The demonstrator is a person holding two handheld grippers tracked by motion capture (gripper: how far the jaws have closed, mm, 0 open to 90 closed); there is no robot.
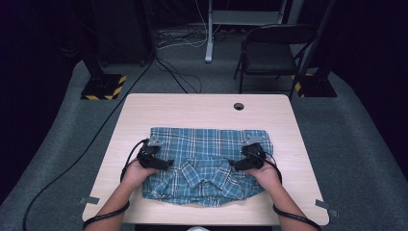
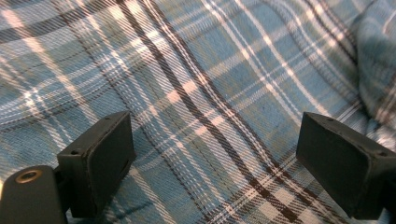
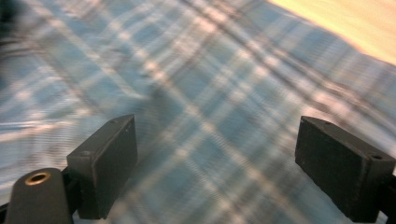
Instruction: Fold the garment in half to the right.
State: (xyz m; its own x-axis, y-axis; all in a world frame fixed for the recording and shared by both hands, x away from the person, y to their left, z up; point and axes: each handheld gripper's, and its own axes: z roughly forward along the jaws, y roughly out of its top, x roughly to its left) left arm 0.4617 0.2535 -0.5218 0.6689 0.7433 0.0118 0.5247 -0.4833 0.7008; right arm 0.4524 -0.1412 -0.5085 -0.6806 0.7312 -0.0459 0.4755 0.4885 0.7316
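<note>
The blue plaid shirt (image 1: 207, 163) lies partly folded on the bench (image 1: 207, 108), its long axis running from one pair of tongs to the other. The left tongs (image 1: 169, 163) and right tongs (image 1: 232, 165) hover over its two ends, pointing inward at the collar between them, about equally near. Both pairs stand apart, holding nothing.
</note>
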